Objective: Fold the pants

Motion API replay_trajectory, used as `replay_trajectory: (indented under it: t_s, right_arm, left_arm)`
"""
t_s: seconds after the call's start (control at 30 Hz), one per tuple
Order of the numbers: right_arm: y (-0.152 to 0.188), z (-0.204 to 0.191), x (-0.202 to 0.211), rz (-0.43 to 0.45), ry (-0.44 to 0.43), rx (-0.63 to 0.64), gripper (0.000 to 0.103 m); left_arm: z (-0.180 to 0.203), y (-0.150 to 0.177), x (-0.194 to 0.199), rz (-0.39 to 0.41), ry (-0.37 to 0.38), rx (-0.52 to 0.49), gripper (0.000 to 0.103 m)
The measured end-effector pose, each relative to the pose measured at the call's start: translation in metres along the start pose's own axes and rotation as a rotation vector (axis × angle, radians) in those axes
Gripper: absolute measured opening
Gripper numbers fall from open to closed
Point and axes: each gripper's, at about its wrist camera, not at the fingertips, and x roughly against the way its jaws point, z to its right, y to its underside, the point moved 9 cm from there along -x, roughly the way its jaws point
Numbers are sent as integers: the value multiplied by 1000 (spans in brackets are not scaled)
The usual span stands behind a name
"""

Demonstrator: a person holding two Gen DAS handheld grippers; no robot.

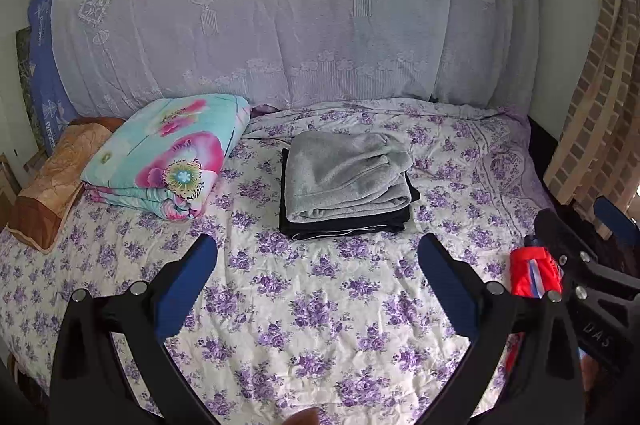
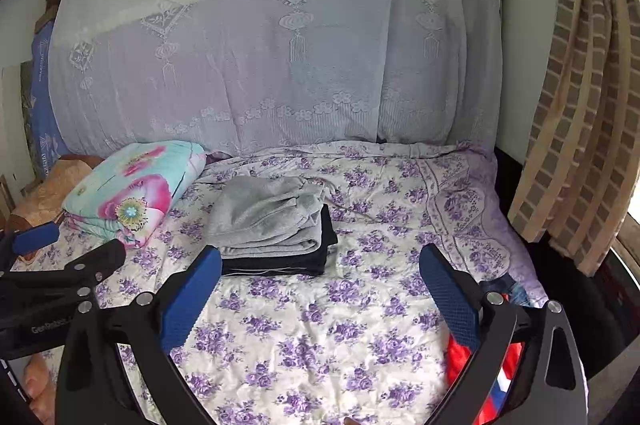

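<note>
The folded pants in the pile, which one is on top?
The grey pants are on top. They lie folded over the black pants, which show only as a dark edge underneath; the red garment lies apart, nearer the grippers.

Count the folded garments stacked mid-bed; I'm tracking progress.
2: grey pants on top, a black garment beneath them. More unfolded clothes, including a red garment, lie at the bed's right edge.

Grey pants point(image 1: 346, 177) lying folded into thick rectangle, soft fleece, top layer rumpled, fold edge facing near side. Sitting on top of folded black pants point(image 1: 344, 225), flat and neat, edges showing beneath grey at left, right and front. Stack resting mid-bed on bed point(image 1: 320, 305), just beside floral folded quilt point(image 1: 160, 157).
</note>
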Motion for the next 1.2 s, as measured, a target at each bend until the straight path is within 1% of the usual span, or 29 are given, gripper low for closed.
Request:
replay_trajectory:
  t_s: [0.17,0.3,0.4,0.57,0.93,1.2]
  right_arm:
    - [-4,-7,-10,-20,-74,-29,99]
    - [0,-23,-19,-43,-129,-12,99]
    - [-1,-31,-20,-44,-153,1,99]
    - [-3,-27,-21,-37,-161,-16,99]
    - [-3,-5,-25,-40,-128,-57,99]
    - [-2,-4,-27,-44,-119,-54,99]
  left_arm:
    - [-18,3,5,-10,-62,29,98]
    - [-25,5,7,-20,-89,42,98]
    - [-25,5,7,-22,-103,39,98]
    - [-20,0,6,-14,-108,23,98]
    - [-2,-5,-6,-26,-79,-21,98]
    - [3,-4,-10,-33,-69,-32,98]
